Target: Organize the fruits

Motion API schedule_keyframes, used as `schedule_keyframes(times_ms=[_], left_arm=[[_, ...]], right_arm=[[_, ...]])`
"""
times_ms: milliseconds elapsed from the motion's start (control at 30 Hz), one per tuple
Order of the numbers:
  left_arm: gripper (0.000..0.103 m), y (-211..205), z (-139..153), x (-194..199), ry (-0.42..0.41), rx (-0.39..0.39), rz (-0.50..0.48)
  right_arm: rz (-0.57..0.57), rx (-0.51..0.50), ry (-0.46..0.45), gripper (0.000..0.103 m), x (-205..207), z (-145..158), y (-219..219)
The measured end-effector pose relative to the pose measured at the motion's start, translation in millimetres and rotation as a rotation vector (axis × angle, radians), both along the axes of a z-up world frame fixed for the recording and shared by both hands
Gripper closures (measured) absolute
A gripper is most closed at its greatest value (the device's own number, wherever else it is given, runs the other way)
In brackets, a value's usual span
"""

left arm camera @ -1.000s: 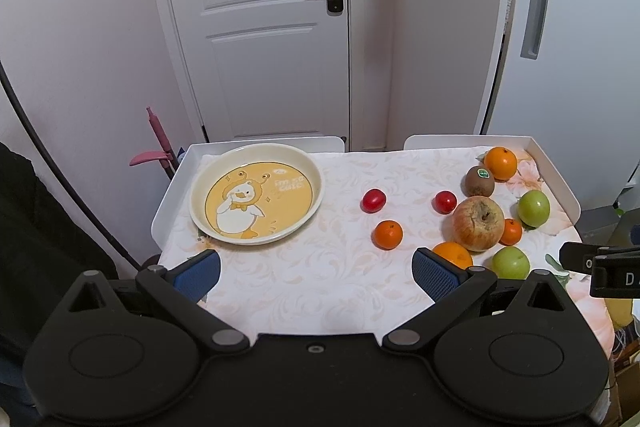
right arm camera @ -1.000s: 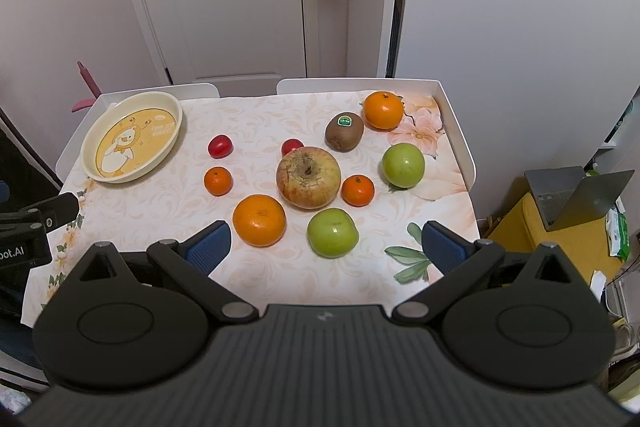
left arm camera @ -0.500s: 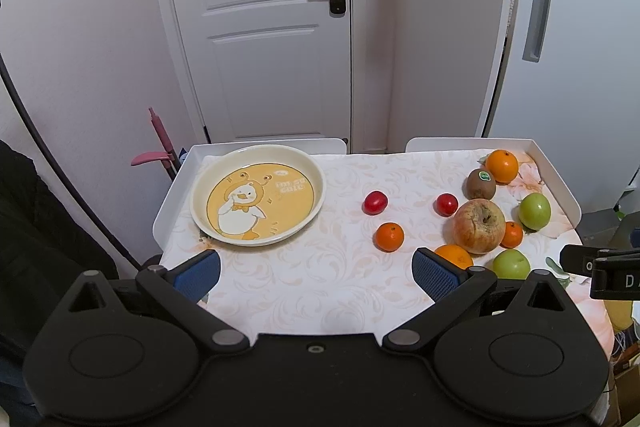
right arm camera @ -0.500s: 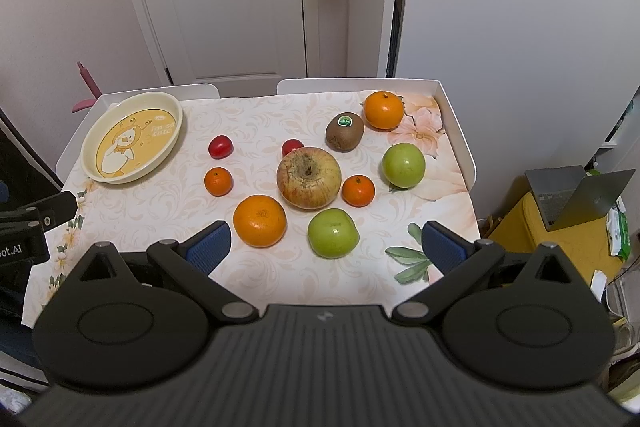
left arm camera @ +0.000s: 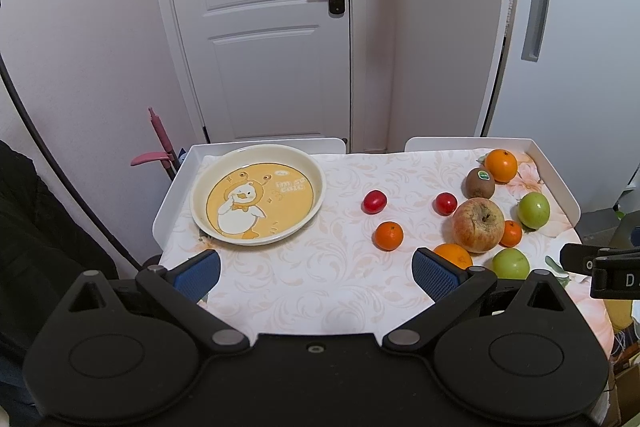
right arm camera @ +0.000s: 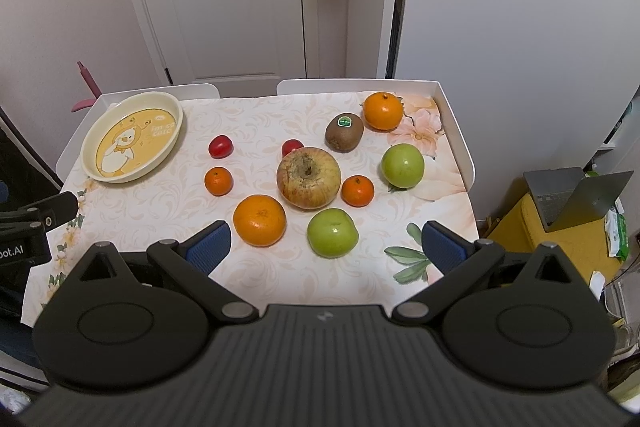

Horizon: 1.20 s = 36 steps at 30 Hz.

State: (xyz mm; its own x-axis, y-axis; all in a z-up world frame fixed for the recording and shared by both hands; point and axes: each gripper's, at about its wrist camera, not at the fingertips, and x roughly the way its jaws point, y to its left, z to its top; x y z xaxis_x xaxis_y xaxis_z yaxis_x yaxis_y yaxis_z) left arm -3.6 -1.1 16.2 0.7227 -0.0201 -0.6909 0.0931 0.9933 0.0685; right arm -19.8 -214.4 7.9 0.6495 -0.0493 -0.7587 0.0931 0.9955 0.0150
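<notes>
Both tools hover wide open and empty over the near edge of a white-rimmed bench point(right arm camera: 460, 143) spread with a pale floral cloth: the left tool point(left arm camera: 316, 273) faces bare cloth just short of a shallow cream round plate printed with a yellow cartoon duck point(left arm camera: 258, 199), while the right tool point(right arm camera: 326, 247) frames a large orange point(right arm camera: 260, 220) and a round green apple point(right arm camera: 332, 233) lying nearest it. Beyond them sit a big blotchy red-yellow apple point(right arm camera: 308, 177), stem hollow turned up toward the camera, two small tangerines point(right arm camera: 218, 181), two red cherry tomatoes point(right arm camera: 220, 146), a second green apple point(right arm camera: 402, 165), another orange point(right arm camera: 382, 111) and a brown kiwi with a green sticker point(right arm camera: 344, 132), its long axis running roughly left to right, sticker uppermost. No fruit is on the plate yet. The sensible start looks to be the nearest round fruit, pads closing across its widest girth and squeezing gently; the kiwi is best gripped across its short axis.
</notes>
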Motion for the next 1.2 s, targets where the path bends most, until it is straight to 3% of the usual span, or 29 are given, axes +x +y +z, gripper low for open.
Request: schedule_keyframes(times_ms=[767, 967, 1200], left_arm=[[0.0, -1.3, -3.9, -1.4, 0.005, -0.003, -0.009], [0.0, -12.2, -12.3, 4.6, 0.002, 0.002, -0.066], [0.0, -33.9, -43.0, 25.3, 0.011, -0.009, -0.18]], right_arm=[[0.002, 0.023, -0.008, 0.0, -1.4, -1.1, -1.8], [0.021, 0.034, -0.025, 0.0, -0.7, -9.0, -13.6], [0.102, 0.046, -0.025, 0.0, 5.2, -44.4, -34.3]])
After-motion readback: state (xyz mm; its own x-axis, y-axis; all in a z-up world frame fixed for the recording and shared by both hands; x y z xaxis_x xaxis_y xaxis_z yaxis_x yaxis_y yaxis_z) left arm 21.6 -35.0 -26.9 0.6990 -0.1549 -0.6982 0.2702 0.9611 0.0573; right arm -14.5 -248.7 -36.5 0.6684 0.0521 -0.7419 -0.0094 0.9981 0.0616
